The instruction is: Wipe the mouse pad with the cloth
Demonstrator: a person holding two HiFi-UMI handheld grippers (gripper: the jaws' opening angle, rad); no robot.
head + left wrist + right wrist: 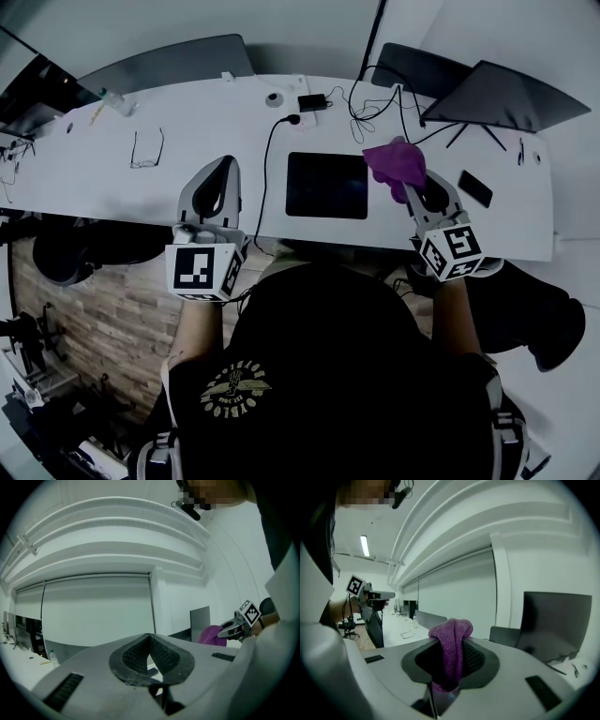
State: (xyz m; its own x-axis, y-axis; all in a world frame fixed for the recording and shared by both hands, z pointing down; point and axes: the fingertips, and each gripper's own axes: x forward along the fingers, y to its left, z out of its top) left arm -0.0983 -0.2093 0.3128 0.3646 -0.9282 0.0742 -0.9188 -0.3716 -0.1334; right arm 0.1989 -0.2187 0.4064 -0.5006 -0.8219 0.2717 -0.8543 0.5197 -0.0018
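Note:
The black mouse pad (326,185) lies flat on the white desk (112,178), near its front edge. My right gripper (412,187) is shut on a purple cloth (396,164), held in the air just right of the pad's far right corner. In the right gripper view the cloth (451,632) bunches up out of the jaws of the right gripper (449,660). My left gripper (227,165) is shut and holds nothing, raised over the desk's front edge left of the pad. Its pads (136,656) meet at the tip. Neither gripper view shows the pad.
Glasses (145,150) lie at the desk's left. A black cable (267,164) runs past the pad's left side from a charger (312,101). A phone (475,187) lies right of the cloth, a laptop (497,94) and tangled wires (370,108) behind it.

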